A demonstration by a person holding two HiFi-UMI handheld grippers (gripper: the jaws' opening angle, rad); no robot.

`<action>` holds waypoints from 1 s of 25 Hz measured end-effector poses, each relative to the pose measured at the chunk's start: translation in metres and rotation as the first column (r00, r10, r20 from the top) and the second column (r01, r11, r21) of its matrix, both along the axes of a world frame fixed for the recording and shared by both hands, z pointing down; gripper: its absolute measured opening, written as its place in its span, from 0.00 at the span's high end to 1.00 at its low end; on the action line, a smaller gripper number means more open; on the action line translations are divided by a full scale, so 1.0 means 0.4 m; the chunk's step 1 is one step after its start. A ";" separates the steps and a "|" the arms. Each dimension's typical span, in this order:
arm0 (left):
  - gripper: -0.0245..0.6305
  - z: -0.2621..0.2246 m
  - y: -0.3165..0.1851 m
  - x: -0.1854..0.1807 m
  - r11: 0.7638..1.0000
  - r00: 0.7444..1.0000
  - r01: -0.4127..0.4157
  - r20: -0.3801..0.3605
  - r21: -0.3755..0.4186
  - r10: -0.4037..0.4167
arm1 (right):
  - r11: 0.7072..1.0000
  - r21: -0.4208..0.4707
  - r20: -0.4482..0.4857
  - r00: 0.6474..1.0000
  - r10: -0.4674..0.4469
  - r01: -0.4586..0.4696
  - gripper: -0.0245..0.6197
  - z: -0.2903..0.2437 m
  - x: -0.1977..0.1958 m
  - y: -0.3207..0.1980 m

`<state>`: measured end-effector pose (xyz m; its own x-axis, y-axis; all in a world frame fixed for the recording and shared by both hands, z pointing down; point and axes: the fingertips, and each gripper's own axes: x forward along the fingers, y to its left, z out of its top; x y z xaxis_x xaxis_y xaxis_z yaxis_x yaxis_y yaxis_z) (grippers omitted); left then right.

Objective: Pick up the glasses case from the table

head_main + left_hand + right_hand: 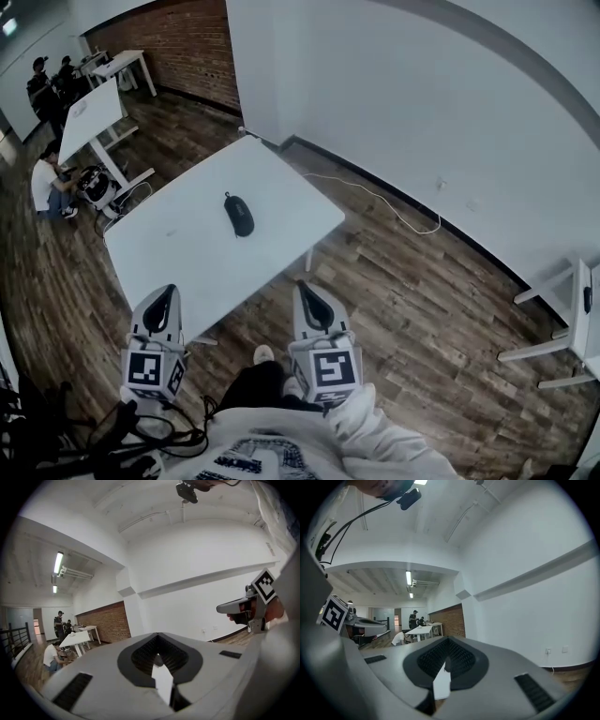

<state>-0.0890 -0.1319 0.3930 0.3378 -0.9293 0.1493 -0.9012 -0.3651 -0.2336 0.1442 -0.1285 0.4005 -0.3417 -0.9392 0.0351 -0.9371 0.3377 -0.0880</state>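
Shut and empty at six o'clock: left hand-held gripper [167, 292] and right hand-held gripper [304, 289], at the white counter's [169, 248] near edge. Glasses case [239, 216] at twelve o'clock, mid-counter, untouched. Best to open one wide before reaching, then close across the case's narrow width. Beyond: wood floor [403, 281], brick wall [187, 37] at eleven.

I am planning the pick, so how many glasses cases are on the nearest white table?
1. The dark glasses case lies near the middle of the white table, alone; nothing there could hide another.
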 end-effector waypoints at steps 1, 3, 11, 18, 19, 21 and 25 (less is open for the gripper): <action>0.92 0.005 -0.023 -0.004 1.000 1.000 0.003 -0.001 -0.003 -0.003 | 1.000 0.011 -0.003 1.000 -0.004 0.004 0.95 0.000 -0.005 -0.026; 0.92 0.020 -0.073 -0.011 1.000 1.000 0.006 -0.004 -0.011 -0.006 | 1.000 0.013 -0.014 1.000 -0.011 0.011 0.95 0.004 -0.014 -0.078; 0.92 0.042 -0.360 -0.043 1.000 1.000 -0.003 -0.030 -0.009 0.003 | 1.000 -0.001 -0.043 0.999 -0.011 0.011 0.95 0.001 -0.065 -0.369; 0.92 0.015 -0.554 -0.088 1.000 0.999 -0.013 -0.039 -0.010 0.013 | 1.000 0.018 -0.051 0.999 -0.018 0.019 0.95 -0.030 -0.152 -0.568; 0.92 0.014 -0.570 -0.091 1.000 0.999 -0.011 -0.042 -0.018 0.010 | 1.000 0.010 -0.050 0.999 -0.019 0.020 0.95 -0.029 -0.158 -0.583; 0.92 0.015 -0.595 -0.095 0.999 0.998 -0.004 -0.056 -0.038 0.002 | 1.000 -0.013 -0.048 0.998 -0.027 0.027 0.95 -0.019 -0.168 -0.603; 0.92 0.045 -0.632 -0.105 0.997 0.997 -0.003 -0.082 -0.072 -0.003 | 0.999 -0.036 -0.056 0.998 -0.031 0.029 0.95 -0.003 -0.166 -0.642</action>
<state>-0.1310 -0.3847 0.4112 0.3515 -0.9172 0.1877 -0.9163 -0.3781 -0.1321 0.0777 -0.3853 0.3995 -0.3659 -0.9265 0.0876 -0.9306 0.3631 -0.0470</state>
